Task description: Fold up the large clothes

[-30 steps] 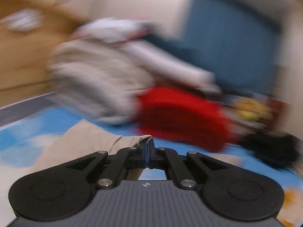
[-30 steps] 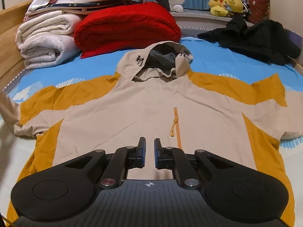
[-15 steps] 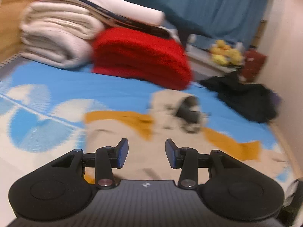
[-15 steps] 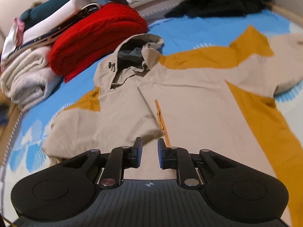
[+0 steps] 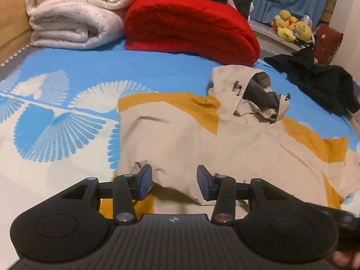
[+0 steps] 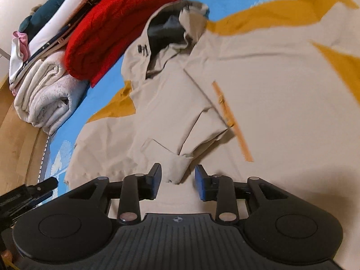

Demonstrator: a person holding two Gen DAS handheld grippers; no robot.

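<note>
A beige and mustard hooded jacket (image 5: 202, 139) lies face up on a bed (image 5: 67, 72) with a blue and white sheet. Its left sleeve (image 6: 157, 121) is folded in over the chest, the cuff ending near the orange chest zipper (image 6: 231, 121).

On the left of the left wrist view, a rolled white blanket (image 5: 74, 20) sits at the head of the bed, touching a folded red blanket (image 5: 189, 24) beside it. The jacket's hood (image 5: 249, 90) lies just below the red blanket. Further right, a black garment (image 5: 319, 81) lies crumpled on the sheet, well apart from the jacket, with yellow plush toys (image 5: 292, 27) on a ledge behind.

The left tool (image 5: 174, 184) hovers low over the folded sleeve, its jaws moderately wide with nothing held between them.

In the right wrist view, tilted, the right tool (image 6: 177, 182) hangs over the folded cuff; its jaws are opening, with the cuff's edge in the gap but the pads not pressing it. The right sleeve (image 6: 315, 11) is spread out flat to the right.
</note>
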